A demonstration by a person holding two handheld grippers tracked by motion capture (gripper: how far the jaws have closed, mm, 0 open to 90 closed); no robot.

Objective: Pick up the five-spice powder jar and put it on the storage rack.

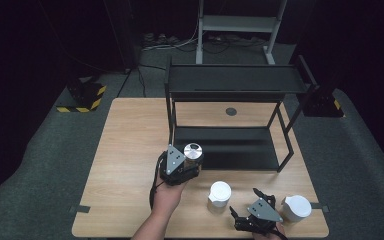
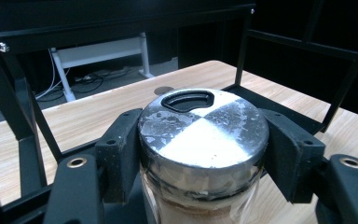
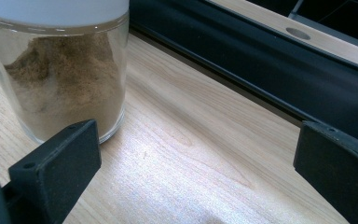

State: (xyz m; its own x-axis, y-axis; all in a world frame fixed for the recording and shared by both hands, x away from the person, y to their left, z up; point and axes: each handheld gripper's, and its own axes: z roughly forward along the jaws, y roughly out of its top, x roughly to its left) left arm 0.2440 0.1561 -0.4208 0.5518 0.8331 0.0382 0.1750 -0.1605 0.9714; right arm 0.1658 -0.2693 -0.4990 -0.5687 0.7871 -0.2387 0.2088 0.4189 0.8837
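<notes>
The left gripper (image 1: 186,162) pinches a metal-lidded jar (image 2: 203,135) just before the black rack (image 1: 230,82), likely bound for its lower shelf, while the right gripper (image 3: 186,177) waits spread beside a white-lidded jar (image 3: 60,70).

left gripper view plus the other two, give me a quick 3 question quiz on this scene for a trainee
1. True or false: the left claw is shut on the jar with the metal lid.
2. How many white-lidded jars stand on the table in the high view? A) one B) two C) three
3. Fill in: in the right gripper view, the right claw is ____, with a jar of brown powder beside one jaw.

Key: 1 true. 2 B: one white-lidded jar and another. 3 open.
</notes>
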